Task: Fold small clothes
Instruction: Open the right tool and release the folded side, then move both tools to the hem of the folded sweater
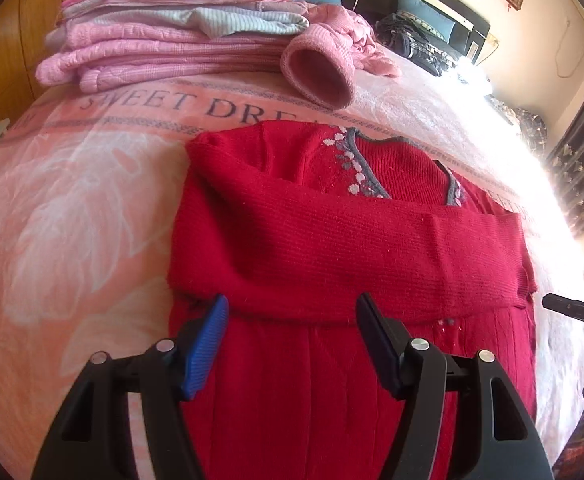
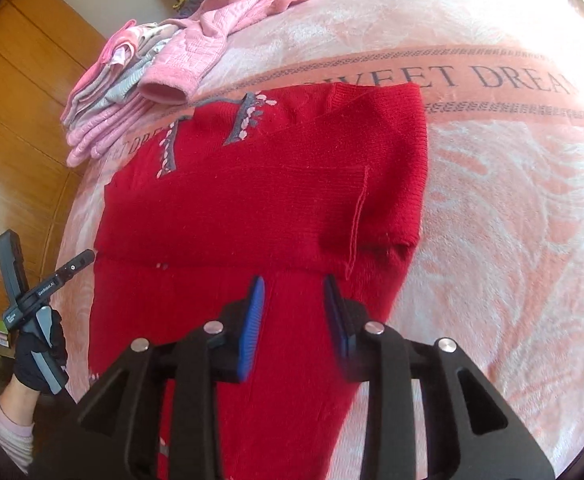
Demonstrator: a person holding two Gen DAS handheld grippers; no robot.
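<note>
Red knitted sweater flat on pink bed blanket, sleeves folded across; left tool spread, right tool spread, both empty

The bed is covered by a pink blanket printed with "SWEET DREAM". A red sweater is laid flat on it, near a stack of folded pink clothes.

Red sweater, sleeves folded across

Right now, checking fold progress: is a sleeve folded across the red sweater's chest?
Yes, a sleeve lies flat across the red sweater.
</note>
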